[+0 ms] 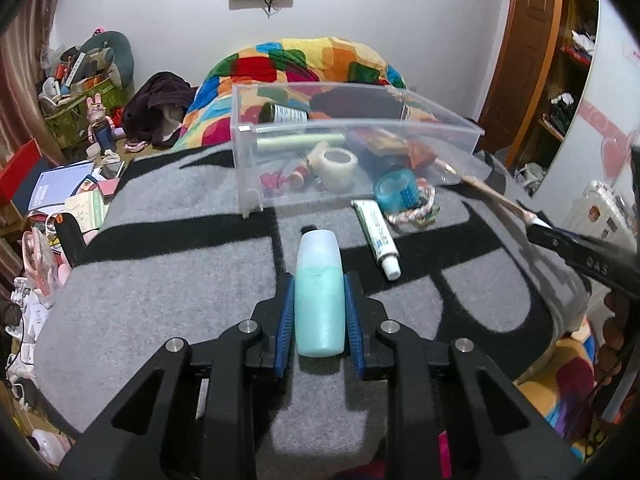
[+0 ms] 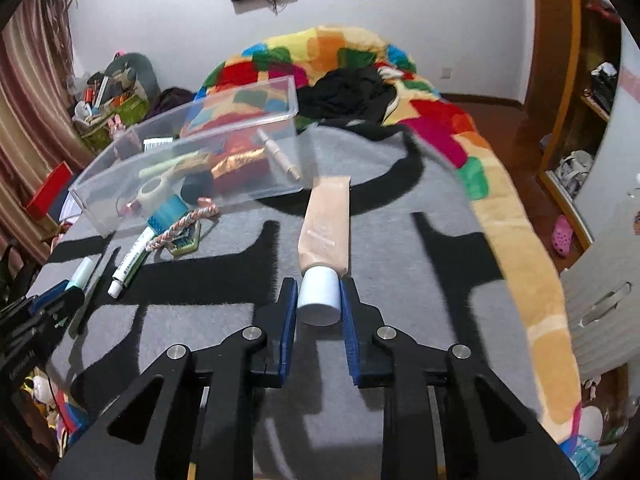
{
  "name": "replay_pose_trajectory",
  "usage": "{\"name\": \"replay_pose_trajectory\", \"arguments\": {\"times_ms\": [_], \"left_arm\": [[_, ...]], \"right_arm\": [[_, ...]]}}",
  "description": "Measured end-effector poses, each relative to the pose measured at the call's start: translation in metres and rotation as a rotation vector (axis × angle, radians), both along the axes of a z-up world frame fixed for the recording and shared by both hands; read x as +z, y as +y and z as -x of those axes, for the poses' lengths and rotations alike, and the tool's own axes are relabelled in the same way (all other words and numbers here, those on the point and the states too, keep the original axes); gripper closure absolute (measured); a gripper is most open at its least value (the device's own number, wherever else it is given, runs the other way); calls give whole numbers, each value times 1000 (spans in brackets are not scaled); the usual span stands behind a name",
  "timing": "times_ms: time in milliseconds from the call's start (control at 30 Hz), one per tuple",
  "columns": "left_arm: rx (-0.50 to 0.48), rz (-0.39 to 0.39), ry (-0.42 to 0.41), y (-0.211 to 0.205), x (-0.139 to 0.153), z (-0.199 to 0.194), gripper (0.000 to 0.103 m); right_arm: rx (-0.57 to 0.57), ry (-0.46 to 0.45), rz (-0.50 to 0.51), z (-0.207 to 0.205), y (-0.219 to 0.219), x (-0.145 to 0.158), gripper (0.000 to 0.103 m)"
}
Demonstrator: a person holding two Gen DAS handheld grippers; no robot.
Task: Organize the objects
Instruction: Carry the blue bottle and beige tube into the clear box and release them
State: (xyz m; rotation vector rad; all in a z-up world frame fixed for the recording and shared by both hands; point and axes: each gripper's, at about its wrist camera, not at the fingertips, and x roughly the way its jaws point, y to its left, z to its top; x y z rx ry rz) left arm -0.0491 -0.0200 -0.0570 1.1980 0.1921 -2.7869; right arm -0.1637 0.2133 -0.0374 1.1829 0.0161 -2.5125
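Observation:
In the left wrist view my left gripper (image 1: 319,280) is shut on a pale turquoise bottle (image 1: 320,308), its blue pads pressing both sides just over the grey and black blanket (image 1: 160,280). In the right wrist view my right gripper (image 2: 319,286) is shut on the white cap of a beige tube (image 2: 326,224), whose flat end points towards the clear plastic box (image 2: 192,140). The left view shows that tube (image 1: 496,196) reaching to the box's (image 1: 440,124) right corner. Several small items lie inside the box.
In front of the box lie a white tube (image 1: 378,236), a blue tape roll (image 1: 396,194) and a braided rope (image 1: 416,212). A colourful quilt (image 2: 440,120) with dark clothes lies behind the box. Clutter fills the floor (image 1: 72,184) on the left; shelves (image 2: 576,168) stand on the right.

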Motion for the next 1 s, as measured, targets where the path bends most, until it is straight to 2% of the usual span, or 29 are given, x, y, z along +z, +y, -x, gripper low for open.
{"name": "replay_pose_trajectory", "arguments": {"times_ms": [233, 467, 633, 1000], "left_arm": [[14, -5, 64, -2, 27, 0, 79], [8, 9, 122, -2, 53, 7, 79], [-2, 4, 151, -4, 69, 18, 79], [2, -39, 157, -25, 90, 60, 79]], "right_arm": [[18, 110, 37, -21, 6, 35, 84], [36, 205, 60, -23, -2, 67, 84], [62, 269, 70, -15, -15, 92, 84], [104, 396, 66, 18, -54, 142, 84]]}}
